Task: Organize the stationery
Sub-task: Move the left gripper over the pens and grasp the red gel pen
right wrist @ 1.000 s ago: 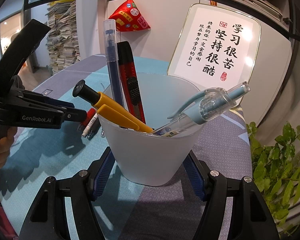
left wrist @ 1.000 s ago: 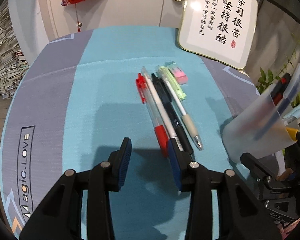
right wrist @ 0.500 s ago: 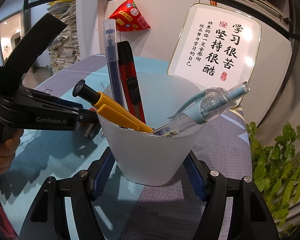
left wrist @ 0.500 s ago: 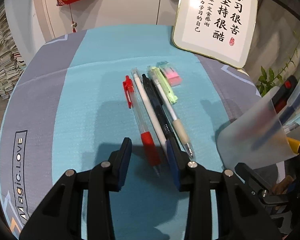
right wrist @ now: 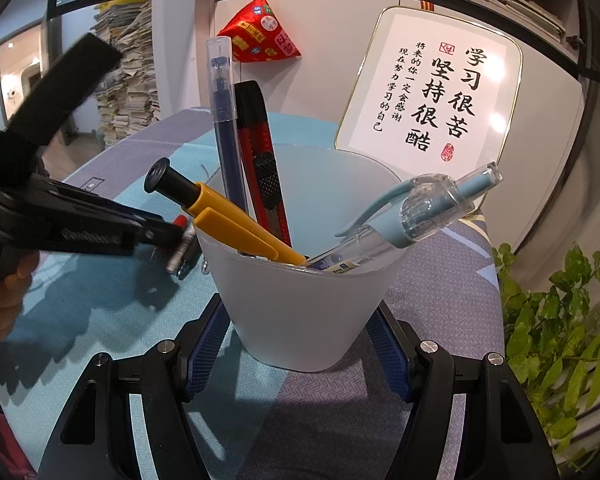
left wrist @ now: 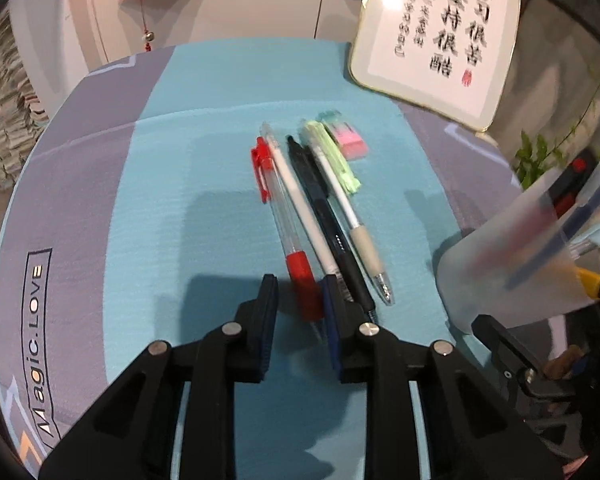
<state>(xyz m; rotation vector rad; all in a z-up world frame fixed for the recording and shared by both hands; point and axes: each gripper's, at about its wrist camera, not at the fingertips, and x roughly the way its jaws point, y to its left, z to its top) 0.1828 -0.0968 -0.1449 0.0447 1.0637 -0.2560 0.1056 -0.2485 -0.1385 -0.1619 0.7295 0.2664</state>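
Observation:
Several pens lie side by side on the blue mat: a red pen (left wrist: 284, 220), a white pen (left wrist: 300, 204), a black pen (left wrist: 328, 224) and a pen with a beige grip (left wrist: 352, 220), with a green marker (left wrist: 332, 156) and pink eraser (left wrist: 350, 142) behind. My left gripper (left wrist: 298, 300) is open, its fingers either side of the red pen's grip end, low over the mat. My right gripper (right wrist: 296, 344) is shut on a frosted white pen cup (right wrist: 304, 280) that holds several pens and a red cutter (right wrist: 260, 152). The cup also shows in the left wrist view (left wrist: 512, 264).
A framed calligraphy board (left wrist: 436, 36) leans at the back right of the round table. A red pouch (right wrist: 260, 36) hangs on the wall behind. A green plant (right wrist: 560, 328) stands off the table's right edge. Paper stacks (right wrist: 128, 80) stand far left.
My left gripper has moved forward and narrowed, so its fingers now straddle the red pen's grip end. My right gripper and the cup have stayed still.

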